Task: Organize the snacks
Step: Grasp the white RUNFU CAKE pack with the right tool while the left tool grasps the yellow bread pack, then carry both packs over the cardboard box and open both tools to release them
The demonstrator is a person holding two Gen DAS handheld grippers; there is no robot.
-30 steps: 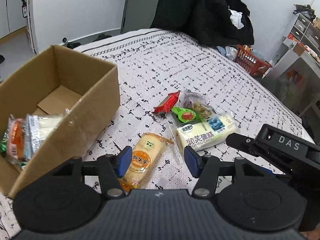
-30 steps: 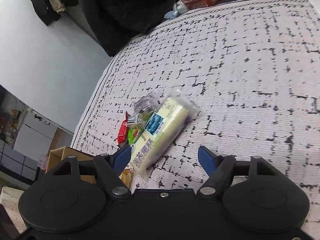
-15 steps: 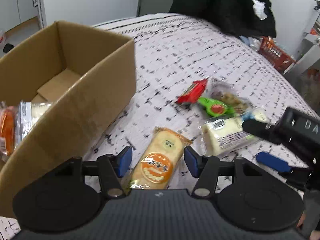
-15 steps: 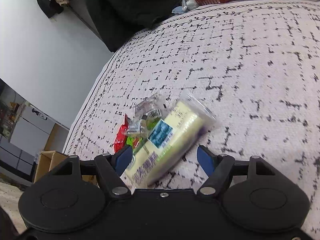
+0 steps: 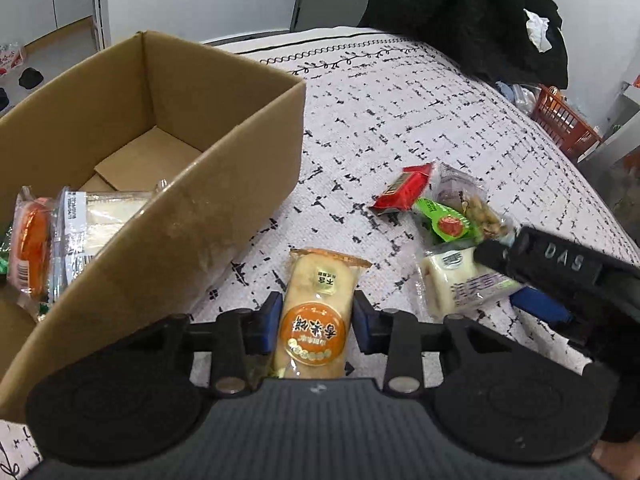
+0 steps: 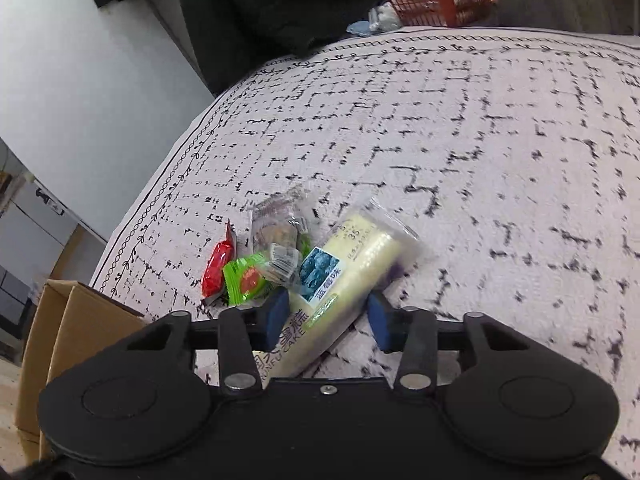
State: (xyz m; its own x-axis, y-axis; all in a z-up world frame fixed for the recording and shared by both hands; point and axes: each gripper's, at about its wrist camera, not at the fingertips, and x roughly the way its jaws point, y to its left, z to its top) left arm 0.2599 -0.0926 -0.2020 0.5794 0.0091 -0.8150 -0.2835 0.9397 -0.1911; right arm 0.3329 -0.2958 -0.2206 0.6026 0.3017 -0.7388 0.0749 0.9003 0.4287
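Snacks lie on a white cloth with black dashes (image 5: 400, 120), beside an open cardboard box (image 5: 192, 216) at 9 o'clock of the left wrist view. The left gripper (image 5: 316, 322) has its jaws closing on an orange-labelled rice cracker pack (image 5: 316, 312); both blue pads sit against the pack's long sides, and the pack runs lengthwise between them toward 12 o'clock, its near end hidden under the gripper body. The right gripper (image 6: 328, 320) has its jaws closing on a pale cake bar in clear wrap (image 6: 340, 276); the left pad touches the wrap, and the right pad appears to be at the bar's edge, though contact there is hard to confirm. The bar slants from 7 o'clock to 1 o'clock between the fingers, its lower end cut off by the gripper body. At 10 o'clock of that bar sit a green packet (image 6: 246, 278), a red packet (image 6: 216, 268) and a clear bag of nuts (image 6: 276, 232), overlapping so that their edges cannot be separated. Two wrapped snacks (image 5: 60, 240) lie inside the box, partly hidden by its wall.
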